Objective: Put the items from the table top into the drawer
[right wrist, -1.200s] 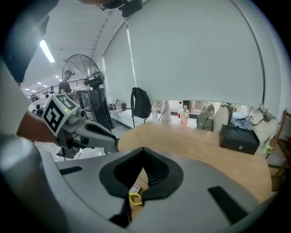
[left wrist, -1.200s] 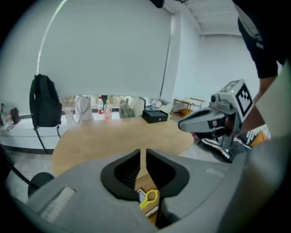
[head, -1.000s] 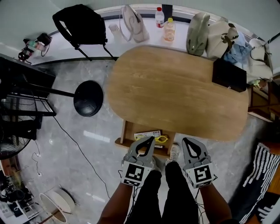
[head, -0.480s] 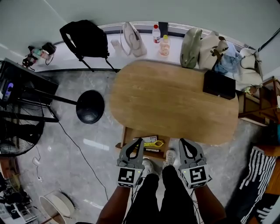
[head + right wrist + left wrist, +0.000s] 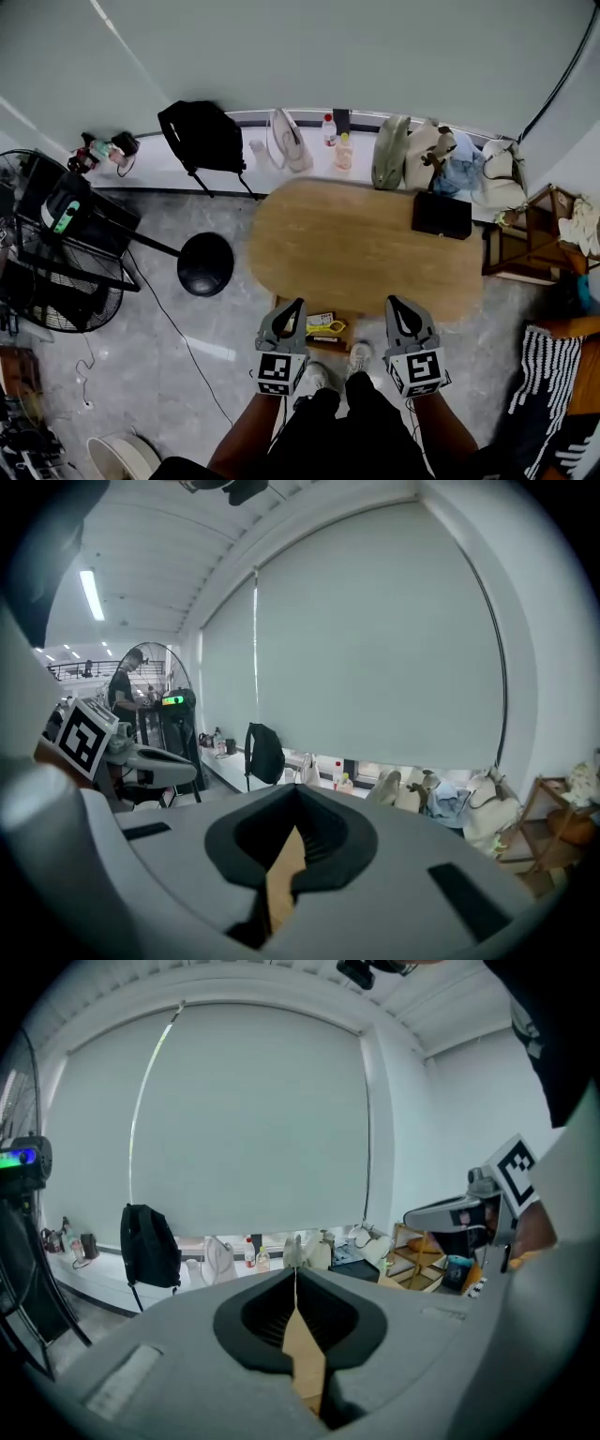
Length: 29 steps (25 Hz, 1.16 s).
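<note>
In the head view the oval wooden table (image 5: 361, 251) carries only a black case (image 5: 442, 215) at its far right. Below its near edge an open wooden drawer (image 5: 330, 344) holds a white remote-like item (image 5: 321, 319) and a yellow item (image 5: 324, 328). My left gripper (image 5: 298, 304) hangs over the drawer's left side, its jaws shut with nothing between them. My right gripper (image 5: 391, 301) is level with it, to the right of the drawer, also shut and empty. In the left gripper view, the left gripper (image 5: 295, 1270) points across the table toward the window ledge, as does the right gripper (image 5: 298, 787) in its own view.
A black backpack (image 5: 202, 134), several bags (image 5: 403, 150) and bottles (image 5: 330, 129) line the window ledge behind the table. A black round stand base (image 5: 205, 263) and a fan (image 5: 56, 281) are on the left. A wooden shelf (image 5: 523, 242) stands at the right. The person's legs are below the grippers.
Both grippers and the head camera have risen, so the table and drawer look smaller and more wall shows. Both grippers stay shut and side by side.
</note>
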{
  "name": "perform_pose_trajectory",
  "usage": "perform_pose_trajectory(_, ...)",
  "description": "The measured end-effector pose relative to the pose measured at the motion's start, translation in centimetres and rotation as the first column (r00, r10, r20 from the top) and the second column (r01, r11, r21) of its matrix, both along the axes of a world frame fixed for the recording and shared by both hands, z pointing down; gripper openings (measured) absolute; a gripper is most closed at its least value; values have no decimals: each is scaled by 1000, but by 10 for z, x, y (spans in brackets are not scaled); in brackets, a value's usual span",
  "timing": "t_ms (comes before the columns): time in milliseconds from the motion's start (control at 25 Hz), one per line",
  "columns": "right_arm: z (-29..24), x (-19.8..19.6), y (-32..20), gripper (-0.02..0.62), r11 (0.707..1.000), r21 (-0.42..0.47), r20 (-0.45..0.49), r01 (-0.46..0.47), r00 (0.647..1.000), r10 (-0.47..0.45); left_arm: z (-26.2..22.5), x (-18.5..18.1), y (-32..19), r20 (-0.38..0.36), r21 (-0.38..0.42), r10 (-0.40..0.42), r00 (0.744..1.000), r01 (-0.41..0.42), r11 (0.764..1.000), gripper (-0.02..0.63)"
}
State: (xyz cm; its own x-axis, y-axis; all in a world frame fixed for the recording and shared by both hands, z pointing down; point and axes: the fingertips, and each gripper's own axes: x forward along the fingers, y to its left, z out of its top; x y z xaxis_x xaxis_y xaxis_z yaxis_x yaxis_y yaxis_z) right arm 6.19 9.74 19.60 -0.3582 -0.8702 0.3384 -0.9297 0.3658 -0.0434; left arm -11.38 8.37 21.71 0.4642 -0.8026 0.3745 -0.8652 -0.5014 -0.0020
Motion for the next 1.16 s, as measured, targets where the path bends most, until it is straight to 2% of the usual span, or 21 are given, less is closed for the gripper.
perform_pose_trajectory(200, -56, 7, 3, -3, 998, 51, 13, -39, 999, 39, -42, 5, 7, 11, 19, 45, 999, -45, 999, 20)
perform_pose_trajectory(520, -100, -13, 13, -3, 992, 125, -3, 12, 1000, -12, -60, -1, 24, -19, 6, 38, 999, -38, 999, 20)
perform_pose_trajectory(720, -109, -12, 17, -3, 987, 160, -47, 20, 999, -13, -63, -3, 37, 4, 11, 58, 998, -58, 998, 20)
perform_pose_trajectory(920, -107, -7, 22, -3, 986, 164, -48, 23, 999, -15, -69, -4, 39, -21, 8, 41, 999, -41, 999, 20)
perform_pose_trajectory(1160, -99, -6, 22, -3, 987, 158, -36, 4, 999, 1, -81, 8, 34, -38, 36, 65, 997, -63, 997, 20)
